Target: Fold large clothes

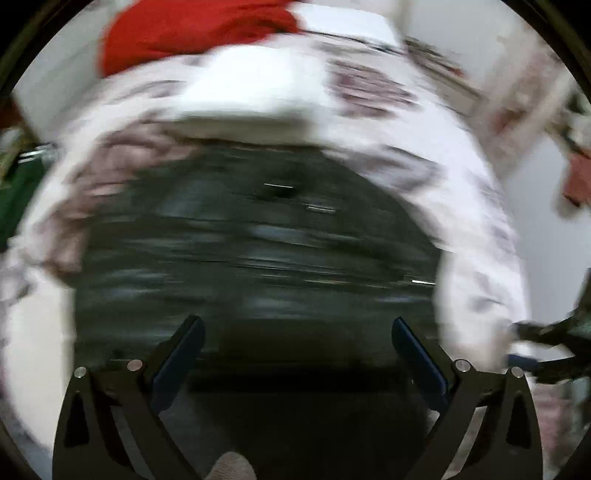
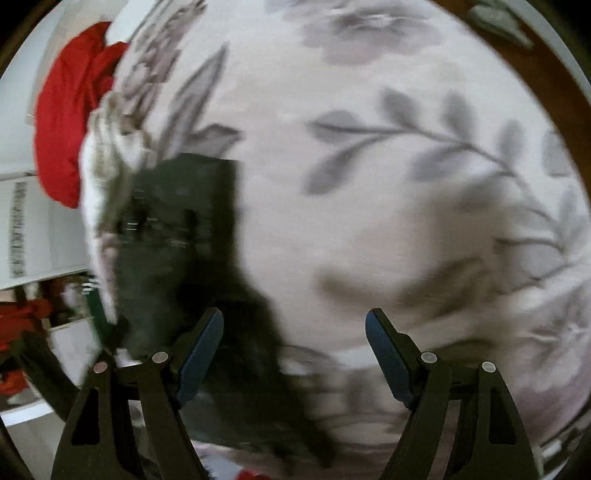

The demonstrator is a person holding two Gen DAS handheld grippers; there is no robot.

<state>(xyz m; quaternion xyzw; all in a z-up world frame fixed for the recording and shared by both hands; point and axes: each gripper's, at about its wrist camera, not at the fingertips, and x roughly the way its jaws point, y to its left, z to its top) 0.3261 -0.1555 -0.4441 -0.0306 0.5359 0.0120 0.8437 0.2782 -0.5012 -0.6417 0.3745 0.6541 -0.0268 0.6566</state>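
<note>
Left claw (image 1: 297, 332): jaws apart, empty. Right claw (image 2: 294, 325): jaws apart, empty. Dark garment (image 1: 258, 251): lower centre of your left view, flat on the floral bed cover (image 2: 369, 184). Red cloth (image 1: 192, 33): upper left. Handling, likely: soft, limp, light; pinch a hem corner.

**Heavy motion blur, soft indoor light**

Both fisheye views are smeared by motion. In the left wrist view the dark garment (image 1: 258, 251) streaks sideways and the floral sheet (image 1: 472, 206) around it loses its print; only the left gripper (image 1: 295, 325) stays sharp. In the right wrist view the sheet (image 2: 369, 184) is softer than blurred, with a dim shadow across its lower middle. Light is even and diffuse, without glare. Edges bend strongly, and black corners frame each circle.
</note>
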